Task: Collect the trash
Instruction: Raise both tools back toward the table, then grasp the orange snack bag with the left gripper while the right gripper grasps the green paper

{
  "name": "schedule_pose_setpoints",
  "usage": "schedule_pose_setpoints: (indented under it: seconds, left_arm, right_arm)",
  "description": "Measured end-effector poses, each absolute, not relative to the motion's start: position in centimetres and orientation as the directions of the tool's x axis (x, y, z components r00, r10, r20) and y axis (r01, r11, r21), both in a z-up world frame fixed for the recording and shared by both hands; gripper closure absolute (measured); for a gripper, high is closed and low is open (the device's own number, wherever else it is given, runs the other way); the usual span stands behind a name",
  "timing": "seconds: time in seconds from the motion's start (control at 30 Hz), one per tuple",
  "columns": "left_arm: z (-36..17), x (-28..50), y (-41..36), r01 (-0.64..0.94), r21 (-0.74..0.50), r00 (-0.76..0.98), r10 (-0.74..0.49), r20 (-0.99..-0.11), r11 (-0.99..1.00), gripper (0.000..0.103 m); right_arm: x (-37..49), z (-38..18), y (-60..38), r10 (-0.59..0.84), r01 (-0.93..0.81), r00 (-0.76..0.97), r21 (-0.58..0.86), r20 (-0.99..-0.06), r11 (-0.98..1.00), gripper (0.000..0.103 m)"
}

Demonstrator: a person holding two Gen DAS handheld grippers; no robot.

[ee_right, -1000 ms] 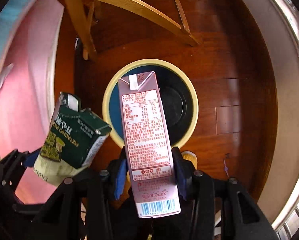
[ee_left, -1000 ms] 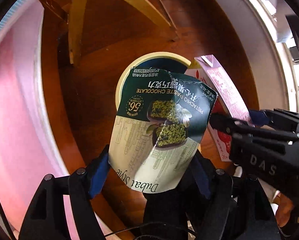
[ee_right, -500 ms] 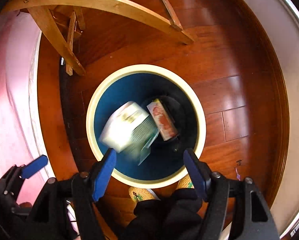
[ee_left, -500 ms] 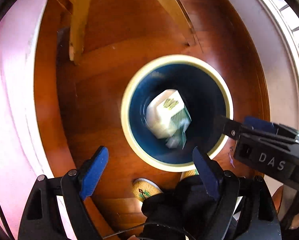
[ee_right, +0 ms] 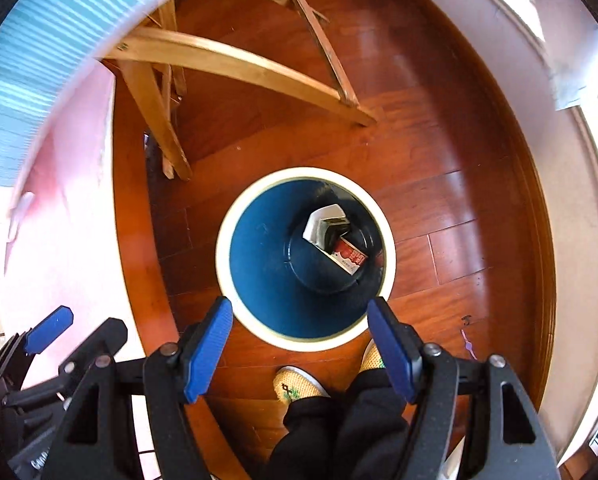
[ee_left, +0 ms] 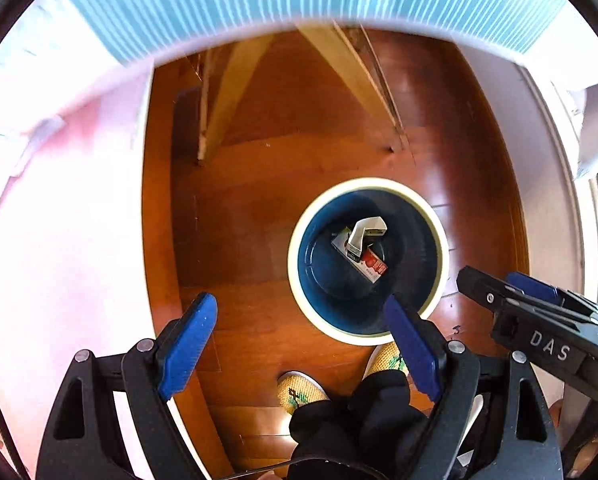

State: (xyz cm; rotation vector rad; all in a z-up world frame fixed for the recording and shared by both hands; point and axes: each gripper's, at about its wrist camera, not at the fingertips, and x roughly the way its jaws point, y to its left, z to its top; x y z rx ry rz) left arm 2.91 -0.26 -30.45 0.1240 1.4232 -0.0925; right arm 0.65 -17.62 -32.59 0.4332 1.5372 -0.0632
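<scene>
Left wrist: both grippers (ee_left: 301,340) downward, spread.

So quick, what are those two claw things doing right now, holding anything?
Left gripper: open, empty.
Right gripper: open, empty; its jaws have just been opening.
Both cartons lie in the bin.

Bright daylight admitted from the right, glare thrown on the wooden floor (ee_right: 379,52), pink surface (ee_left: 59,240) washed out at left, edges bent by fisheye, far rim smeared by blur.
</scene>
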Motion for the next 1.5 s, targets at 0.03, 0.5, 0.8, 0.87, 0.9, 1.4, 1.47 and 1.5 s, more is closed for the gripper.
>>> schedule_pose_setpoints:
  seconds: [0.03,0.5,0.8,0.87,0.9,1.4,1.47,1.5]
  left_arm:
    - [-29.3,2.8,-0.1,0.137,0.03,0.152,0.009,-0.988,0.99,0.018]
    - [-8.9,-1.2,2.0,0.15,-0.028,0.328,-0.076,-0.942,0.988,0.019]
    - [2.8,-3.1,5.3,0.203,-0.099,0.495,-0.189,-0.848,0.974,0.02]
    - [5.0,-3.1,6.1,0.207,-0.107,0.535,-0.204,-0.82,0.973,0.02]
    - [6.1,-3.1,6.5,0.206,-0.111,0.554,-0.209,-0.806,0.972,0.02]
    - [13.8,-1.7,10.2,0.146,-0.113,0.724,-0.184,-0.665,0.983,0.02]
    - [14.0,-1.0,10.4,0.133,-0.105,0.728,-0.169,-0.664,0.986,0.02]
    - [14.0,-0.7,10.4,0.127,-0.099,0.728,-0.16,-0.666,0.987,0.02]
  right_arm:
    - [0.4,-31.6,-17.6,0.228,0.307,0.055,0.233,-0.972,0.923,0.033]
    - [-3.0,-11.4,-15.4,0.232,0.274,0.242,0.295,-0.942,0.915,0.033]
    - [-4.5,0.7,-13.4,0.16,0.185,0.451,0.268,-0.878,0.946,0.033]
    - [-4.5,2.7,-13.1,0.158,0.186,0.483,0.277,-0.861,0.943,0.033]
    - [-4.6,3.6,-12.9,0.16,0.185,0.497,0.285,-0.853,0.941,0.033]
    - [-2.9,10.7,-11.4,0.184,0.082,0.596,0.286,-0.781,0.955,0.033]
    - [-1.9,10.5,-11.8,0.182,0.081,0.591,0.282,-0.786,0.956,0.033]
    - [-1.3,10.3,-11.9,0.178,0.082,0.588,0.277,-0.789,0.957,0.033]
